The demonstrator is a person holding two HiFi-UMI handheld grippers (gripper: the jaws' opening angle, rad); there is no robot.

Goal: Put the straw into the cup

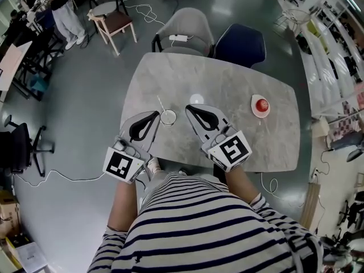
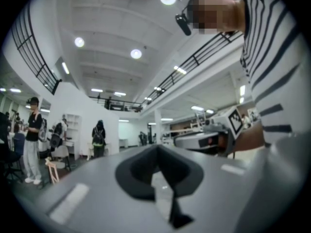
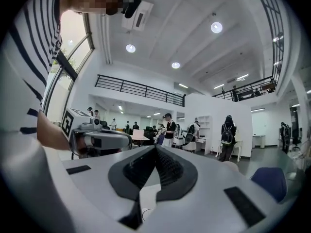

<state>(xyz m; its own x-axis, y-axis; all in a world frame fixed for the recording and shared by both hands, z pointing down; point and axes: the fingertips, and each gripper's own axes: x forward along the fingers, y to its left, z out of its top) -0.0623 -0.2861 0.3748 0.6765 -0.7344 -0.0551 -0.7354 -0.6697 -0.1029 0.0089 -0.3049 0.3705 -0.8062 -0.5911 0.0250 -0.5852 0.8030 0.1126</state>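
A small clear cup point(image 1: 168, 117) stands on the grey marble table point(image 1: 227, 90), near its front edge. A thin white straw point(image 1: 161, 103) leans out of the cup toward the far left. My left gripper point(image 1: 156, 115) lies just left of the cup, its tips close to the rim, jaws shut and empty. My right gripper point(image 1: 189, 108) lies a little to the right of the cup, also shut on nothing. Both gripper views point up at the ceiling, showing the left gripper point(image 2: 156, 147) and the right gripper point(image 3: 155, 147) with tips meeting; cup and straw are hidden there.
A white saucer with a red ball-like object point(image 1: 261, 105) sits at the table's right. A grey chair point(image 1: 183, 30) and a blue chair point(image 1: 239, 44) stand at the far side. People stand far off at the upper left point(image 1: 65, 10).
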